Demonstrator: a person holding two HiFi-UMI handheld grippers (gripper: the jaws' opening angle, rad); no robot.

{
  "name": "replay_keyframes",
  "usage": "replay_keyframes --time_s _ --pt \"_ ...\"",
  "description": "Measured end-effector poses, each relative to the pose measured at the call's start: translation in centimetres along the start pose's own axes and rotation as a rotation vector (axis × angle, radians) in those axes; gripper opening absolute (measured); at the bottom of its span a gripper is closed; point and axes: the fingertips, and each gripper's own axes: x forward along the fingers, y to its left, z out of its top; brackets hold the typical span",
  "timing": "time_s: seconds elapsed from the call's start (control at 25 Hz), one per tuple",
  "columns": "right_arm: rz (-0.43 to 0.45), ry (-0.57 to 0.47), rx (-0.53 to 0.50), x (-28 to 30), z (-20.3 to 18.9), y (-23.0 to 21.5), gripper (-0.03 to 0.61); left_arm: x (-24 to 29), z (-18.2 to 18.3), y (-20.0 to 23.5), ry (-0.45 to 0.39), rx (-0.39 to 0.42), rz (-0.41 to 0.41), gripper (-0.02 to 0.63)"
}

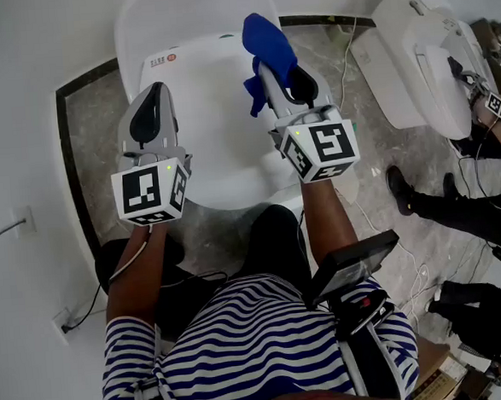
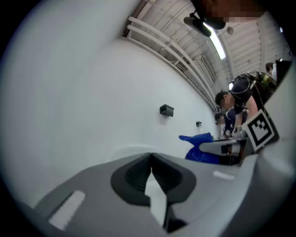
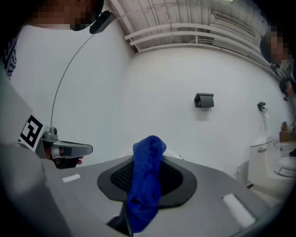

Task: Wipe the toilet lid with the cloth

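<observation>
step: pre-wipe, judging by the pose; cloth gripped but not yet on the lid
right gripper (image 1: pixel 268 65): clamped on the blue cloth (image 1: pixel 267 41), bunched between the jaws with a tuft past the tips and a tail hanging below
left gripper (image 1: pixel 154 95): jaws pressed together, nothing between them; held beside the right one, over the lid's left side
toilet lid (image 1: pixel 212 138): white, down, underneath both grippers
cloth vs lid: apart, by the look of it; both gripper views aimed at the wall, not downward
next move: likely tip the right gripper nose-down, lower until the tuft presses on the lid, then sweep across
needs: firm clamp throughout; enough cloth past the tips to keep bare jaws off the lid
left's role: none obvious; probably best kept out of the sweep path
background: second toilet (image 1: pixel 420 55) well off to the right, another person at it
</observation>
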Motion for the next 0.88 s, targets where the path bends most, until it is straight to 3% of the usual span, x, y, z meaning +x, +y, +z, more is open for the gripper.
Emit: replay_keyframes --time_s 0.88 --pt "0.028 0.017 0.003 1.8 0.0 0.3 0.115 0.6 -0.5 0.3 0.011 0.005 0.006 0.002"
